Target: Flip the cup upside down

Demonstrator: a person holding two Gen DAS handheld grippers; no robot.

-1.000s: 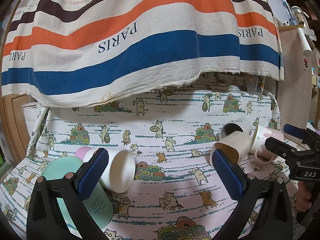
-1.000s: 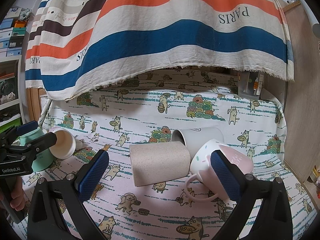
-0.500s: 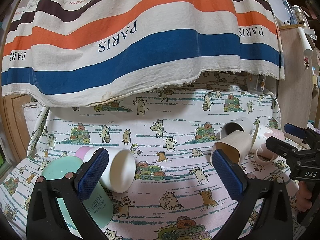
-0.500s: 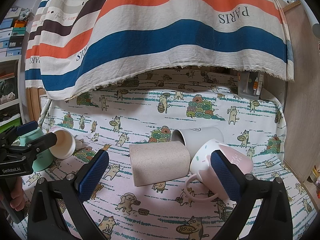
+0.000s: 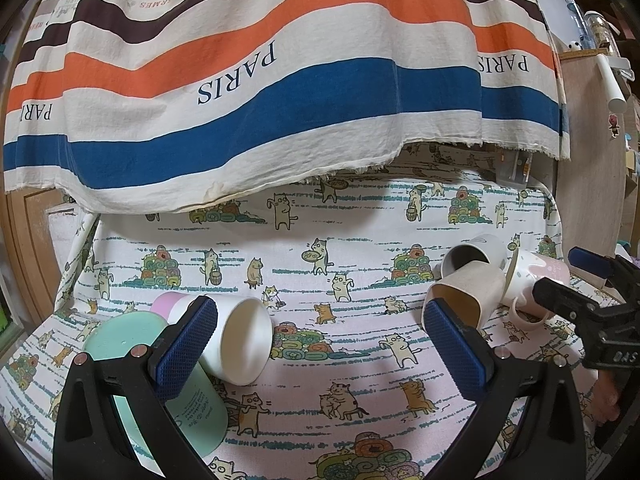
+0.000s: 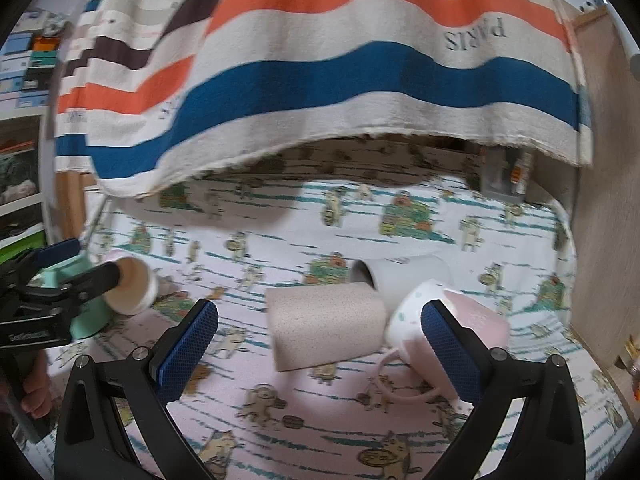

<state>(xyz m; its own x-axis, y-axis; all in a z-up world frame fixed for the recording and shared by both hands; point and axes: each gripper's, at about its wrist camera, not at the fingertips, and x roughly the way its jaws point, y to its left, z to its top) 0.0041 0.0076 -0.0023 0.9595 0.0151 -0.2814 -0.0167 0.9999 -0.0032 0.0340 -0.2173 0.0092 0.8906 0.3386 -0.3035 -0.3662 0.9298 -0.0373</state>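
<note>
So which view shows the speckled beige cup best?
The right wrist view: the speckled beige cup lies on its side near centre between the open right gripper, full side wall visible, though slightly blurred. The left wrist view shows it sharper but smaller, mouth-on at the right.

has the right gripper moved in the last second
Yes. In the right wrist view the right gripper has eased forward and slightly left: the beige cup on the cat-print cloth now looks larger, sits further right between the fingers, and the picture is motion-blurred.
</note>
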